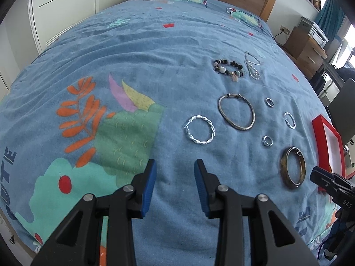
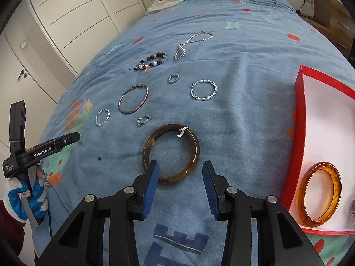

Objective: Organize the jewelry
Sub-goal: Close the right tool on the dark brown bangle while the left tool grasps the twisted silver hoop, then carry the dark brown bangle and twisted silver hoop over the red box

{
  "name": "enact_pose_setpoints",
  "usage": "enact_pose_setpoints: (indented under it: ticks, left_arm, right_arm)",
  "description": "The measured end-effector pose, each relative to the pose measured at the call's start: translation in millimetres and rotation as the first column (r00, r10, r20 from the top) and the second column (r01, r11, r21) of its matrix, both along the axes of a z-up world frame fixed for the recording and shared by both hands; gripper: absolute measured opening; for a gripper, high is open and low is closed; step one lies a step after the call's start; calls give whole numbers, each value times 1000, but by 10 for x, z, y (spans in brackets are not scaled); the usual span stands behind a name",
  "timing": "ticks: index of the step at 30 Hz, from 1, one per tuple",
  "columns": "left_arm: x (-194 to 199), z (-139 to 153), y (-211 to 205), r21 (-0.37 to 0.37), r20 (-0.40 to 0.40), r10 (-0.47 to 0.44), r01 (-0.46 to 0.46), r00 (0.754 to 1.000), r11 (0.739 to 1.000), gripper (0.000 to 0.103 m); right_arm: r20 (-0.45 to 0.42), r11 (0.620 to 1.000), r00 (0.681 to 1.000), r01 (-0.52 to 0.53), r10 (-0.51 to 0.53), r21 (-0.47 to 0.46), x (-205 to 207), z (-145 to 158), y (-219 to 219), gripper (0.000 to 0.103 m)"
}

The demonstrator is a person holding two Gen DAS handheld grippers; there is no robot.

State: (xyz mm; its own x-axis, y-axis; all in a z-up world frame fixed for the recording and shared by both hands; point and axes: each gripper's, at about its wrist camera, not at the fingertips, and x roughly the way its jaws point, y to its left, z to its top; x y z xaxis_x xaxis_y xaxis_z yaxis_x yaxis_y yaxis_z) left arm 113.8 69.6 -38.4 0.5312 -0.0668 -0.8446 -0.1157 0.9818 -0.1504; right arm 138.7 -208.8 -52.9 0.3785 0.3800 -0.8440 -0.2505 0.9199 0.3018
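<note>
Jewelry: loose pieces on the bed; dark brown bangle (image 2: pixel 170 154) lies flat, left of the red box (image 2: pixel 298 133).
Right gripper (image 2: pixel 180 173): jaws open, empty, straddling the bangle's near rim.
Left gripper (image 1: pixel 175 171): jaws open, empty, farther from the bangle.
Box contents: amber bangle (image 2: pixel 321 194).

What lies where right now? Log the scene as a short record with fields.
surface: blue patterned bedspread
box: red box with white inside, at right
in box: amber bangle
nearest loose piece: dark brown bangle with a white tag, on the bedspread
right tongs: open, one pad at the dark bangle's rim, nothing gripped
left tongs: open, empty, over bare bedspread
also loose: large silver bangle, beaded bracelet, silver chain
</note>
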Motion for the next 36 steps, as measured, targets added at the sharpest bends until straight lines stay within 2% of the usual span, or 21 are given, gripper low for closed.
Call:
enact_pose_setpoints:
  ticks: [6,17,23,25,29,31,36]
  left_arm:
    - [224,-42,9,-8,2,8,-8,1000,1000,33]
    - [584,-295,14,-28,-32,35,-35,999,999,33]
    - [665,-369,-26,-9,-33,33,-33,999,999,32]
    - [668,-378,-31,-1,-27,39,-39,999,999,27]
    - [648,-372,-24,10,-21,44,-44,999,999,8]
    - [630,-360,-22,11,-18,44,-44,999,999,8]
    - [502,-292,3,3,-12,56,-56,998,998,8]
  right_arm:
    - [-16,1000,1000,3,-3,0,76,-79,21,37]
    - [-42,1000,999,3,-3,-2,210,-260,75,36]
    - [-48,1000,999,6,-7,-5,256,-343,98,28]
    - [-47,1000,999,10,-10,-8,263,-361,92,24]
    - [-46,1000,999,13,-13,-12,284,-382,77,14]
    - [-43,1000,999,14,-14,-7,288,-377,58,10]
    - [-29,1000,999,15,-15,-5,242,-321,46,10]
